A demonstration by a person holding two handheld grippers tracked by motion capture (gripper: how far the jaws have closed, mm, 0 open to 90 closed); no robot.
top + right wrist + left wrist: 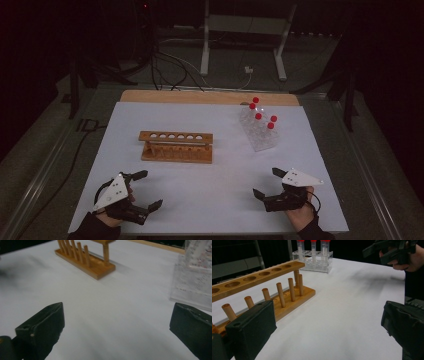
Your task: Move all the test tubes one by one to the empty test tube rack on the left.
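Two grippers sit low on the white table (210,200), both with jaws spread wide and nothing between them. From the high view, the left gripper (148,189) is down at about 7 o'clock and the right gripper (266,183) at about 5 o'clock, well apart from each other, each in a hand at the near edge. Nearest to them are the wooden rack (176,146), dead center of the sheet, and the clear plastic rack (259,131) up at roughly 1 o'clock with red-capped tubes (270,125) standing in it. The high view is the one that gives the row of six holes along the wooden rack's top bar and shows all of them empty. The left gripper view gets in close instead: you can see the pegs (280,293) along the wooden rack's base just past its own left jaw, the tubes upright in the clear rack at 12 o'clock, and the other hand with its gripper at 2 o'clock, up off the table. The right gripper view shows one end of the wooden rack at 11 o'clock and the clear rack's wall blurry at 2 o'clock, near its right jaw but apart from it; the caps are cut off there.
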